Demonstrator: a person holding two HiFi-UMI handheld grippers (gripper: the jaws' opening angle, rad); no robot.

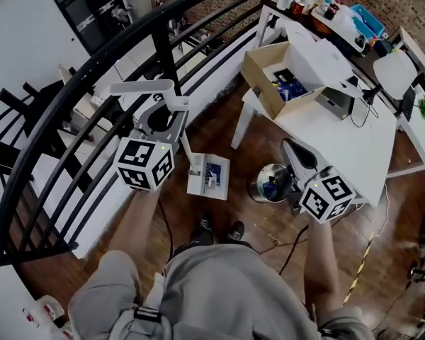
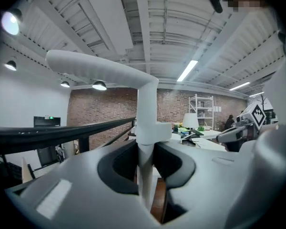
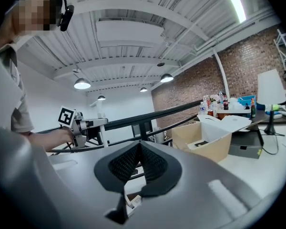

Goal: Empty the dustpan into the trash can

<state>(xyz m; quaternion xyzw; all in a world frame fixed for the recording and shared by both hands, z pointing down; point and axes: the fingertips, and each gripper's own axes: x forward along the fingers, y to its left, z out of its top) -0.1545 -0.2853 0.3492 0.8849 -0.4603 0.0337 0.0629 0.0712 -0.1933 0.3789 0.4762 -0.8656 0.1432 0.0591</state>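
Over the wooden floor (image 1: 219,129), left gripper (image 2: 145,166) fingers clamp the dustpan (image 1: 207,176) handle, left of the trash can (image 1: 271,183); right gripper (image 3: 137,151) fingers closed, seemingly empty.

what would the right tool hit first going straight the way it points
Probably the black railing, which crosses just beyond the right tool; the cardboard box sits right of that line. Depth is unclear.

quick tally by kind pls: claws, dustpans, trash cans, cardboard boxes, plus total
claws: 2 (left claw, right claw)
dustpan: 1
trash can: 1
cardboard box: 1
total: 5
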